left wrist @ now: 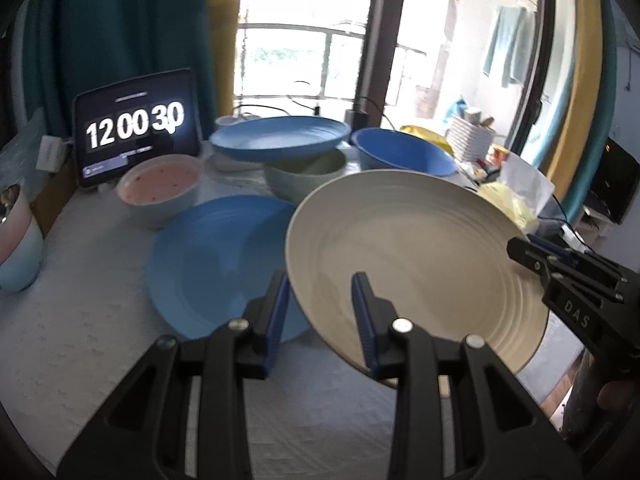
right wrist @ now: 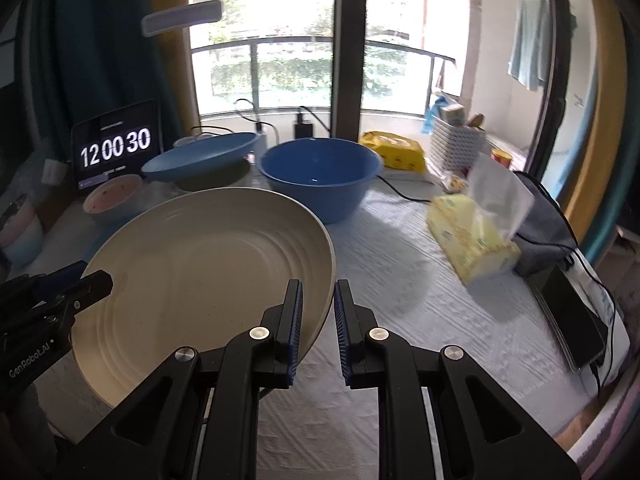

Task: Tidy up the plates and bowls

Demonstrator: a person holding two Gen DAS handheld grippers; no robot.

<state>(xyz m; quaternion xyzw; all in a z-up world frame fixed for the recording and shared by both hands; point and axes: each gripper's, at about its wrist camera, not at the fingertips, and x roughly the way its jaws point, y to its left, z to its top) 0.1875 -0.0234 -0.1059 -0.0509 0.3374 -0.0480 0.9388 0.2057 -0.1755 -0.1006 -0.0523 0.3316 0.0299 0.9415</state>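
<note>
plate: i am holding the cream plate (left wrist: 412, 256) off the table (left wrist: 80, 320) between both grippers, tilted, its far edge higher, just above the flat blue plate (left wrist: 212, 264).
left gripper: the left gripper (left wrist: 320, 308) is grasping the plate's near-left rim, one pad under and one over; the jaws are standing fairly wide, so i am judging the bite as shallow.
right gripper: the right gripper (right wrist: 318, 320) is clenching the opposite rim, jaws nearly closed on the thin edge.
slipping: i am worrying that the smooth rim could slide out of the left pads if the hands are drifting apart or rolling unevenly.
dropping: a lost grip would likely be sending the plate onto the blue plate below or off the near table edge.
clipping: the green bowl (left wrist: 304, 178) with a blue plate (left wrist: 280, 138) perched on it, the blue bowl (right wrist: 318, 178) and the pink bowl (left wrist: 160, 188) are crowding the far side; a swing forward could be knocking that perched plate off.
stacking: i am guessing the flat blue plate is the target; lowering while tilted could be chipping or skidding it.
</note>
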